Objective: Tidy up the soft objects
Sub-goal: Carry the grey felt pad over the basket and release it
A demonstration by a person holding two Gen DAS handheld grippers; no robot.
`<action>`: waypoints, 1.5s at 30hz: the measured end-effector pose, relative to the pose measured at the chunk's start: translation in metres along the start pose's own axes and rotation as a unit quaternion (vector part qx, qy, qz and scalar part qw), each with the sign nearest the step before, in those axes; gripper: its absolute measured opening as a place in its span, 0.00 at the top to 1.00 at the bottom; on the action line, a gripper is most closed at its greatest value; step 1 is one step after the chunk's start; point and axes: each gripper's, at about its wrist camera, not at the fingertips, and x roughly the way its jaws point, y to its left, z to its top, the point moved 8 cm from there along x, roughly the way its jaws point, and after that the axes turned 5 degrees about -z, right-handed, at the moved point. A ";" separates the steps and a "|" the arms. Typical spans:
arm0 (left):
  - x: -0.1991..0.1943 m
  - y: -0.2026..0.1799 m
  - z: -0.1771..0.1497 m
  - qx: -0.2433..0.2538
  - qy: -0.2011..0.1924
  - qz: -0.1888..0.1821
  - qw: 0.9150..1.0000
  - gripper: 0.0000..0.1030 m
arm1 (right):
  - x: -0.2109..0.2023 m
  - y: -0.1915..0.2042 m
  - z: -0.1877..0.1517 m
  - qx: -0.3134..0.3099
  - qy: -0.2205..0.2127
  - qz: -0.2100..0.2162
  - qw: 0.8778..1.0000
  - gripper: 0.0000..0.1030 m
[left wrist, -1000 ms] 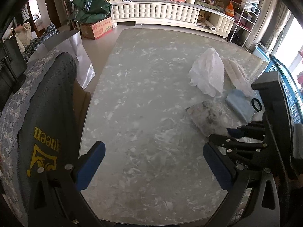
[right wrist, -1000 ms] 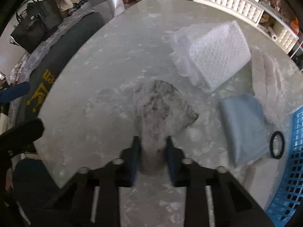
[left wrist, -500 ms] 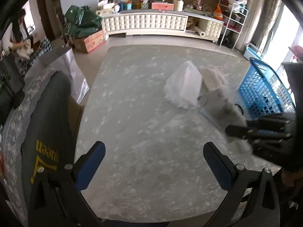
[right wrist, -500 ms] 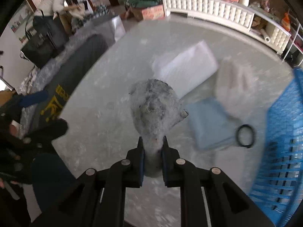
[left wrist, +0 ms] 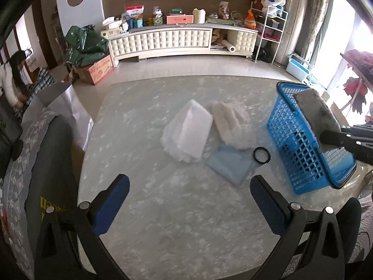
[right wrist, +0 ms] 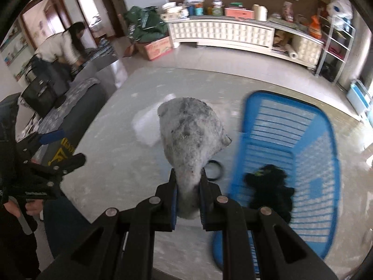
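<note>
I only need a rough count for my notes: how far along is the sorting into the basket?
Done: one black fuzzy item lies in the blue basket. In hand: the right gripper is shut on a grey fluffy cloth beside the basket. Left on the table: white bubble-textured cloth, white fluffy piece, light blue cloth, black ring.

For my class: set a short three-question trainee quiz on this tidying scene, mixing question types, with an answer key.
1. True or false: the right gripper has its jaws shut on the grey fluffy cloth.
2. Which item already lies in the blue basket? A) the black hair tie B) a black fuzzy item C) the light blue cloth
3. Fill the gap: the left gripper holds ____.

Key
1. True; the cloth is pinched and lifted off the table.
2. B; the black fuzzy item is inside, while the black hair tie and light blue cloth lie on the table.
3. Nothing; its jaws are open.
</note>
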 end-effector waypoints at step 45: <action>0.061 -0.011 0.036 0.035 0.031 -0.002 0.999 0.00 | 0.030 -0.067 -0.007 0.027 0.075 -0.096 0.992 0.28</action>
